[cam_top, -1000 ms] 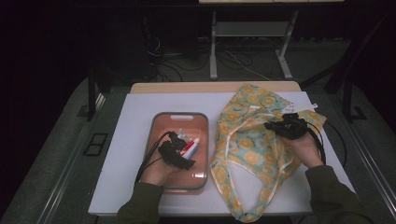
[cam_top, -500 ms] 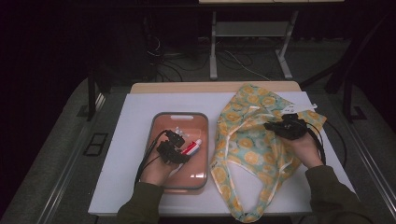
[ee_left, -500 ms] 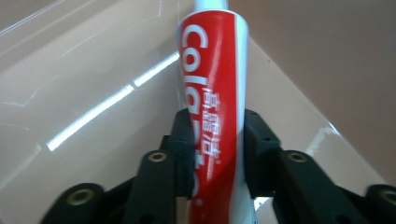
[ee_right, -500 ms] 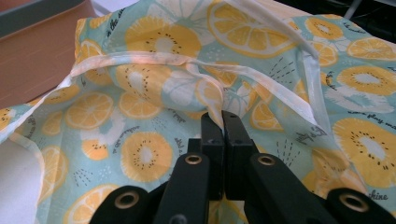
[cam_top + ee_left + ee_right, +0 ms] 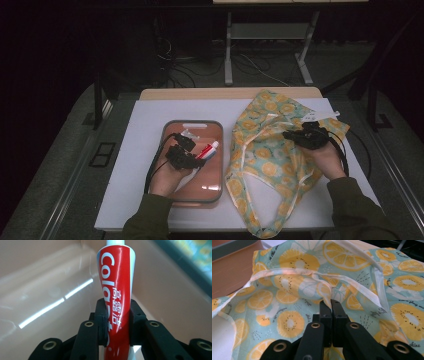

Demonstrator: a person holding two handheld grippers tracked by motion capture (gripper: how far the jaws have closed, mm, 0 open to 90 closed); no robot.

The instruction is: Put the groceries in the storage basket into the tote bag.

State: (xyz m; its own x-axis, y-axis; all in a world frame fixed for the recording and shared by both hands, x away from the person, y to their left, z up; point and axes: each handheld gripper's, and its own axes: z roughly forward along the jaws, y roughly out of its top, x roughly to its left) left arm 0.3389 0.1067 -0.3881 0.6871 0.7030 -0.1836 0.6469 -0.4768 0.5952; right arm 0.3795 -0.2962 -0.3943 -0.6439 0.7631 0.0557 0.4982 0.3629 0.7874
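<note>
My left claw (image 5: 117, 322) pinches the Colgate toothpaste tube (image 5: 116, 290) near its tail; the glossy tube may slip. My right claw (image 5: 331, 315), at 3 o'clock, pinches the fruit-print cloth bag (image 5: 294, 297) by a thin hem, which could pull free.

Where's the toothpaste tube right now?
In the high view the toothpaste tube is over the orange tray, left of the fruit-print cloth bag, clamped between the jaws of the left gripper.
</note>
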